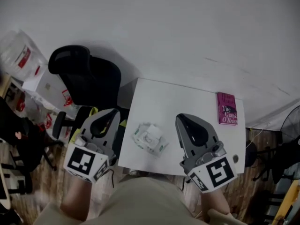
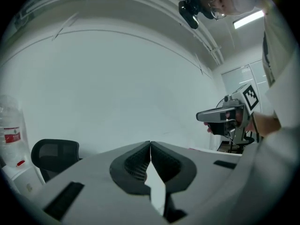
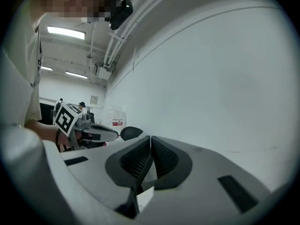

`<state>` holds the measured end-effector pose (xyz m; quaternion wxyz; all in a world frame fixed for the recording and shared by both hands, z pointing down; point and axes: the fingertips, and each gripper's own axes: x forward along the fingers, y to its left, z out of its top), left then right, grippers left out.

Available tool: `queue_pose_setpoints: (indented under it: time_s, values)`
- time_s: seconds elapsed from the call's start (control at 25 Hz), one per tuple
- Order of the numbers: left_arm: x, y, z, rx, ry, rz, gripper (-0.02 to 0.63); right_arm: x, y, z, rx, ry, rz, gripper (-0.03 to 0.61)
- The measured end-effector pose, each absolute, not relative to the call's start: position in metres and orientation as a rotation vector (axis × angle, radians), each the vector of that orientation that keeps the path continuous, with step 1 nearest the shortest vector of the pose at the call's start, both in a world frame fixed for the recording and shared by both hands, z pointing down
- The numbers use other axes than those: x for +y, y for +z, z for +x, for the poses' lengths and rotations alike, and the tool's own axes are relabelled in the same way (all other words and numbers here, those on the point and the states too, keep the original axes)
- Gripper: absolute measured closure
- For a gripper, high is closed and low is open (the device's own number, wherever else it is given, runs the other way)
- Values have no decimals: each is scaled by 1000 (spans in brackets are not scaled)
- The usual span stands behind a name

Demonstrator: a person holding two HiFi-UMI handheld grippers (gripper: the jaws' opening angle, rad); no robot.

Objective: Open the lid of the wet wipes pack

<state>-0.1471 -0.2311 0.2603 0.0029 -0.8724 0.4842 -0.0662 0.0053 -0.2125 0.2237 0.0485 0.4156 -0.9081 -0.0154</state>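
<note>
Head view: wet wipes pack (image 1: 149,138) lying on white table (image 1: 187,97), between left gripper (image 1: 113,112) and right gripper (image 1: 181,118), each with jaws clenched together on nothing; pink book (image 1: 227,108) at the table's right edge.

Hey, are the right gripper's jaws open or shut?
Shut. On the right gripper the jaws meet at the tips, nothing between them.
</note>
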Motion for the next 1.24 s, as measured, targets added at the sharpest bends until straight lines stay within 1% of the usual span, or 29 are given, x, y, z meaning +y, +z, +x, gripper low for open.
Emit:
queue_pose_setpoints:
  time_s: [0.28, 0.68, 1.24]
  values:
    - [-212, 241, -152, 1520, -160, -2707, 592, -191, 195, 6, -2833, -73, 1322, 551]
    - [-203, 246, -160, 1541, -193, -2676, 592, -187, 219, 6, -2786, 7, 1314, 552]
    - [-210, 252, -153, 1552, -208, -2731, 592, -198, 226, 2, -2752, -17, 1289, 552]
